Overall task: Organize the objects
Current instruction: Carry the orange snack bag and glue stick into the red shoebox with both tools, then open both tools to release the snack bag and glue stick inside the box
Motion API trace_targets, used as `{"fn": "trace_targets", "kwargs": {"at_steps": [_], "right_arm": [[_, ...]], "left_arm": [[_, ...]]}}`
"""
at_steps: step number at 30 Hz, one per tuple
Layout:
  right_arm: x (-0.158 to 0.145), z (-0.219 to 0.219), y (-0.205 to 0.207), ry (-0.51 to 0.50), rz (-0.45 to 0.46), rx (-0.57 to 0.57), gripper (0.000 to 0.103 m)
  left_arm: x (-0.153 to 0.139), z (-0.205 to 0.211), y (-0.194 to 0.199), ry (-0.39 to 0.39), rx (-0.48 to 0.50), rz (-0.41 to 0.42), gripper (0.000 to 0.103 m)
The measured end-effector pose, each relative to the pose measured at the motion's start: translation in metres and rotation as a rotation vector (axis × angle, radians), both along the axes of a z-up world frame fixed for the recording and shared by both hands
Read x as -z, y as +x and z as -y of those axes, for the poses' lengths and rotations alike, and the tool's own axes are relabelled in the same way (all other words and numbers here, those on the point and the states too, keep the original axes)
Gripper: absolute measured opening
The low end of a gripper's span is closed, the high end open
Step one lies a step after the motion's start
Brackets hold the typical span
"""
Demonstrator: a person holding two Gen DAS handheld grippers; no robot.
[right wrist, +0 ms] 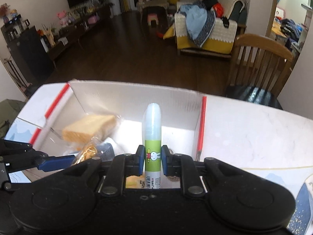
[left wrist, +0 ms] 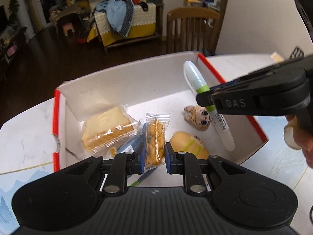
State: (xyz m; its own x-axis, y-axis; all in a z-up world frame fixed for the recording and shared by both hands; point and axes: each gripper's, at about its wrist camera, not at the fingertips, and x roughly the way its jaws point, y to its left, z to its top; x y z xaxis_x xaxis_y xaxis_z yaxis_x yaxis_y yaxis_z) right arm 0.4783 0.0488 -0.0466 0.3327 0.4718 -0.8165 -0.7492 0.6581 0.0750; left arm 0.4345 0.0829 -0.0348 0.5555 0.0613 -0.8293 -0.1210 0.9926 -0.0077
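Observation:
A white cardboard box (left wrist: 127, 82) with red edges lies open on the table. My left gripper (left wrist: 155, 161) hangs over its near side, shut on the lower end of a clear packet with a twisted pastry (left wrist: 154, 143). My right gripper (right wrist: 153, 160) is shut on a white glue pen (right wrist: 153, 129) with a green rabbit label, held upright over the box (right wrist: 137, 96). From the left wrist view, the right gripper (left wrist: 207, 99) holds the pen (left wrist: 193, 76) slanted above the box's right half. In the box lie a wrapped bread slice (left wrist: 107, 129), a small doll head (left wrist: 197, 117) and a yellow bun-shaped toy (left wrist: 187, 145).
The box sits on a pale marble-patterned table (right wrist: 244, 133). A wooden chair (right wrist: 260, 58) stands behind the table's far right edge. A person's hand (left wrist: 305, 143) grips the right tool at the frame's edge. A blue packet (left wrist: 131, 146) and a green pen (left wrist: 140, 180) lie under my left fingers.

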Motion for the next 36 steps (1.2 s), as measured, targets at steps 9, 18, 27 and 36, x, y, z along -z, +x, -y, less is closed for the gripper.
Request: {"fn": "trace_targets", "kwargs": {"at_steps": [9,18,27,36], "right_arm": [[0.026,-0.014,0.000,-0.064,-0.015,-0.037,0.017],[0.046,-0.022,-0.003,-0.119,-0.034,-0.049,0.017],[0.051,-0.024,-0.003,-0.111,-0.054,-0.044,0.019],[0.036,-0.017,-0.001,-0.051,-0.081,-0.041,0.032]], "left_arm": [[0.025,0.006,0.016,0.023,0.029,-0.100,0.018],[0.038,0.001,0.023,-0.012,0.026,-0.157,0.018],[0.042,-0.005,0.024,-0.062,-0.004,-0.189,0.018],[0.038,-0.008,0.018,-0.079,-0.021,-0.158,0.019]]}}
